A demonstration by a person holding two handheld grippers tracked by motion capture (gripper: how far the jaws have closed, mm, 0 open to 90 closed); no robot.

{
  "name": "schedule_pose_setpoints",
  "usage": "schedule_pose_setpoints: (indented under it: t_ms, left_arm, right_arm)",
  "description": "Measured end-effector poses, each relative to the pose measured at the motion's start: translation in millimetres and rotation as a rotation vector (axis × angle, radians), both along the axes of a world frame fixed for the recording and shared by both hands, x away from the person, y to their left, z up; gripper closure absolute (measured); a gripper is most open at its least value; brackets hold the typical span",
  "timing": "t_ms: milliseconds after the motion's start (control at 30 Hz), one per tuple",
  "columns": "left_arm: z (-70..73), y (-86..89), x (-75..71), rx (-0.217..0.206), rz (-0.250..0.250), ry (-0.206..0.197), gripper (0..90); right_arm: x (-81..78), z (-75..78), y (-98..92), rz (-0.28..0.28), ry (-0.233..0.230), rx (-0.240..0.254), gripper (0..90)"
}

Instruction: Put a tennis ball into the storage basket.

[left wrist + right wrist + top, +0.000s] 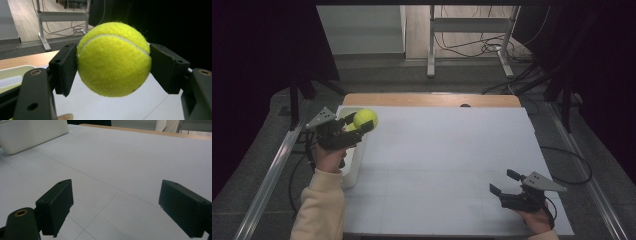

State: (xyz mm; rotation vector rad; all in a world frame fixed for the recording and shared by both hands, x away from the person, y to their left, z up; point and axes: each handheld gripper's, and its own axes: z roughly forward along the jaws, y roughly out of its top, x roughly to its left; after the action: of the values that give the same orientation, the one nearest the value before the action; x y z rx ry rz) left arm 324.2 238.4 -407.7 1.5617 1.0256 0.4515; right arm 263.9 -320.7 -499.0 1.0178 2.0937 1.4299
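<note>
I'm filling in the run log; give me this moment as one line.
left gripper: shut on tennis ball, held above white bin | right gripper: open, nothing between jaws, low over white table

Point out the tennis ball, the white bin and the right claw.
tennis ball (113, 60), left gripper view, middle of its felt.
white bin (354, 162), high view, its right wall.
right claw (504, 182), high view, midway between its fingertips.

The left claw (362, 124) is matte black, with blocky rectangular pads bearing small screw holes and a brass-coloured pivot rivet on each linkage arm. A grey three-cornered plate with small holes sits on top, and a black cable trails from it. The right claw (504, 182) matches it: black body, grey plate, cable. The person wears a cream long sleeve (319, 207).
</note>
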Motion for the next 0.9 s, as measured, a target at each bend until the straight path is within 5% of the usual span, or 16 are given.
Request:
schedule_pose_setpoints:
  t_ms: [900]
  left_arm:
    - [-4.0,22.0,0.2,0.035,0.088,0.030,27.1]
  right_arm:
    - [0.0,-0.1,0.1,0.000,0.001,-0.002,12.7]
